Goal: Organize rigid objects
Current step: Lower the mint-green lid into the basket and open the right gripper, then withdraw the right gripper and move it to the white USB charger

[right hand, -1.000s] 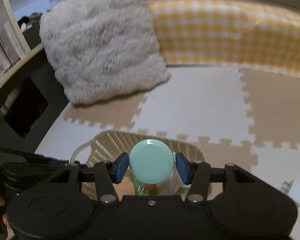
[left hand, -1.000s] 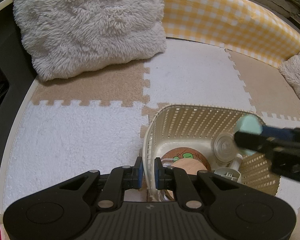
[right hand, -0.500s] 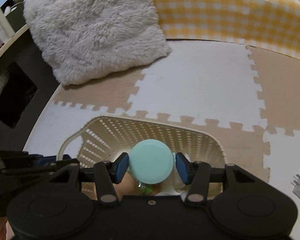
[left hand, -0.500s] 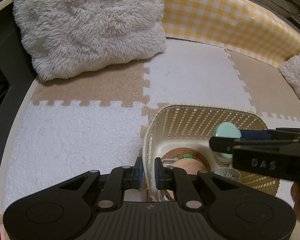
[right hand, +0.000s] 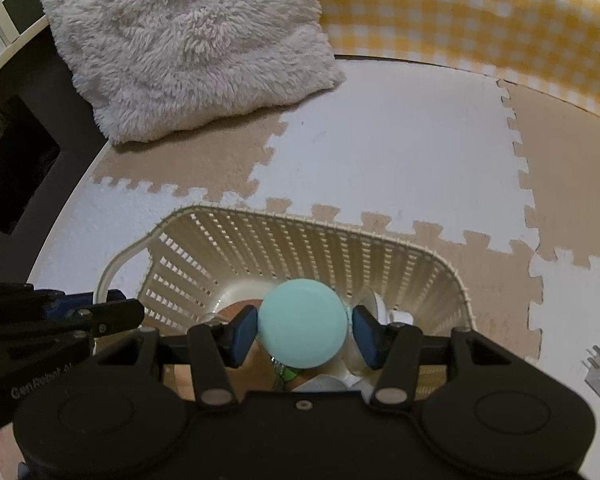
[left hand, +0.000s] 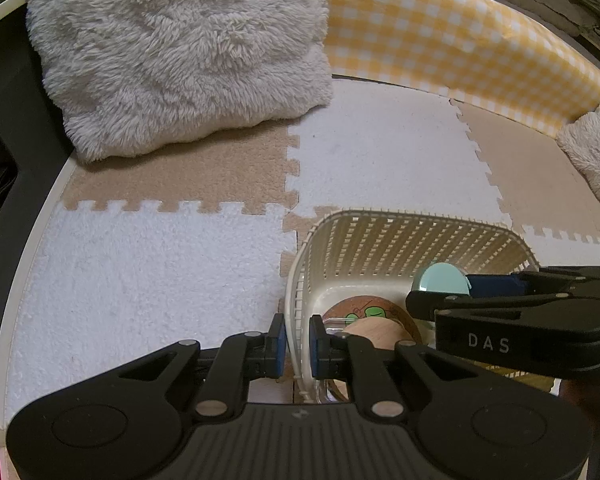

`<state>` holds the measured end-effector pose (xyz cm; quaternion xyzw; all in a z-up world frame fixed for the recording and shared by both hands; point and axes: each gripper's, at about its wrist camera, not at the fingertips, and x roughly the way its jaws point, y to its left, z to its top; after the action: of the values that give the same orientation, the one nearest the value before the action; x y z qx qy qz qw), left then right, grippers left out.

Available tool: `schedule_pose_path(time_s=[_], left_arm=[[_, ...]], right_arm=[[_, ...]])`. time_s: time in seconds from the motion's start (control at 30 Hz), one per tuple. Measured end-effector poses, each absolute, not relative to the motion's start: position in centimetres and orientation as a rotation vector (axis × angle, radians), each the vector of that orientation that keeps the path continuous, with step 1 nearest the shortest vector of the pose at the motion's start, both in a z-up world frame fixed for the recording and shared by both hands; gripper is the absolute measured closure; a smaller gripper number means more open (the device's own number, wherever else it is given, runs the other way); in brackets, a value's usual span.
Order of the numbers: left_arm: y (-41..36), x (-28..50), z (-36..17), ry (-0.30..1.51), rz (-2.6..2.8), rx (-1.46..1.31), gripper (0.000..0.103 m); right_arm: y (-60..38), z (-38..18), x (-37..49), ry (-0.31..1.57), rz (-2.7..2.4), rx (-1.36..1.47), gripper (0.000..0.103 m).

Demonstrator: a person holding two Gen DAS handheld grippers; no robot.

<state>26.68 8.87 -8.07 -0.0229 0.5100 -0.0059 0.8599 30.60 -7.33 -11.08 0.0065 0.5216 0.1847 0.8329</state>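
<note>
The left gripper point(left hand: 294, 344) has its jaws clamped on the near wall of the cream basket point(left hand: 380, 236), one pad outside, one inside. The basket sits on the foam mat point(left hand: 140, 280), at about 5 o'clock in the left view. The right gripper point(right hand: 302, 334) hangs over the basket with a mint-lidded jar point(right hand: 302, 322) between its jaws; the left pad meets the lid, a thin gap shows at the right pad, so whether it grips I cannot tell. A frog coaster point(left hand: 370, 310) and a wooden piece point(left hand: 374, 330) lie inside. A fluffy pillow point(left hand: 180, 48) lies at 11 o'clock.
</note>
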Motion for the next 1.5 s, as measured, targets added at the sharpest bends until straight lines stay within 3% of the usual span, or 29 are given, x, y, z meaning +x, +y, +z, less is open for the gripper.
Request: schedule_pose_path(time_s=[0.6,0.93,1.13,1.5], left_arm=[[8.8,26.7,-8.1,1.07,-0.013,-0.048,0.092],[8.8,26.8,-8.1,1.07,-0.013,-0.049,0.092],[8.8,26.7,-8.1,1.069,-0.013,-0.047,0.092],[8.8,26.8,-8.1,1.068,-0.013,-0.047,0.092]], right_arm=[[-7.3,-9.7,29.4,1.09,0.41,-0.002,0.041],[-8.6,-7.8,28.8,1.059,0.411,0.003,0.023],[-9.9,-6.3,28.3,1.042,0.399,0.012,0.006],[-13.3,-1.5,27.8,0.896,0.402,0.023,0.0]])
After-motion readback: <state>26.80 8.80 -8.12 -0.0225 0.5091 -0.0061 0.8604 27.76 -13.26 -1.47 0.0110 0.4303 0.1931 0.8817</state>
